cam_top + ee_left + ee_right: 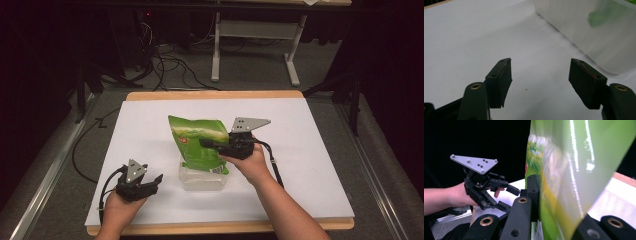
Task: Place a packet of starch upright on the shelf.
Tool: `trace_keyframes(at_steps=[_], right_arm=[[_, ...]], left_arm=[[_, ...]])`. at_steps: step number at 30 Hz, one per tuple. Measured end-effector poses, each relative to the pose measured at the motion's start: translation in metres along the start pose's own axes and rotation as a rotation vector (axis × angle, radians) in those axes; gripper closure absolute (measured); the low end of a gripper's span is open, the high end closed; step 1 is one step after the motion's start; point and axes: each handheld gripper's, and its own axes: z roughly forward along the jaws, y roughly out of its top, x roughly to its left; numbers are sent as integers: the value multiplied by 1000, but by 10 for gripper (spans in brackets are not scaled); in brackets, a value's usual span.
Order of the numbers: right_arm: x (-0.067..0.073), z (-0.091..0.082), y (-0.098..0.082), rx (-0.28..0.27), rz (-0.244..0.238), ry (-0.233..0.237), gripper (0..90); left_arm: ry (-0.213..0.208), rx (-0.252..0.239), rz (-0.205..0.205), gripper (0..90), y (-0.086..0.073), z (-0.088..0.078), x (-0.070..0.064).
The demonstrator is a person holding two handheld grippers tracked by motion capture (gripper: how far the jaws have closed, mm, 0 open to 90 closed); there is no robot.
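Nearest us, the left tool [156, 179] rests open at 7 o'clock on our white worktop [310, 150]; right tool [206, 143] grips the green bag [197, 142] above a clear tub [202, 181]; cables [170, 67] and a table frame [255, 30] at 12 o'clock.

the bag [200, 142] stands in the container [202, 180] near the table's [310, 150] front middle. the right gripper [212, 144] is at its right side; the left gripper [152, 182] sits left of the container, apart.

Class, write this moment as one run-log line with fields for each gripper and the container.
right gripper: shut on green bag, held over clear container | left gripper: open, empty, beside container | bag: partly inside container
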Motion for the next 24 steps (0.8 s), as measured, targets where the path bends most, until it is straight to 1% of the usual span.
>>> trace_keyframes(at_steps=[3, 5, 11, 13, 16, 20, 22, 24], right_arm=[[-1, 0, -2, -1, 12, 1, 856], [-2, 0, -5, -11, 29, 5, 857], [-4, 0, -9, -19, 48, 11, 857], [-3, -1, -9, -21, 40, 7, 858], [0, -2, -5, -24, 17, 18, 858], [0, -6, -1, -49, 23, 35, 858], [0, -6, -1, -50, 28, 45, 858], [0, -5, -3, -40, 32, 53, 858]], left_arm=[[0, 0, 1, 354, 0, 0, 0], [0, 0, 0, 354, 0, 0, 0], [1, 3, 2, 354, 0, 1, -1], [1, 2, 2, 354, 0, 1, -1], [2, 2, 2, 354, 0, 0, 0], [2, 4, 0, 354, 0, 1, 0], [2, 3, 2, 354, 0, 0, 0], [2, 2, 2, 354, 0, 0, 0]])
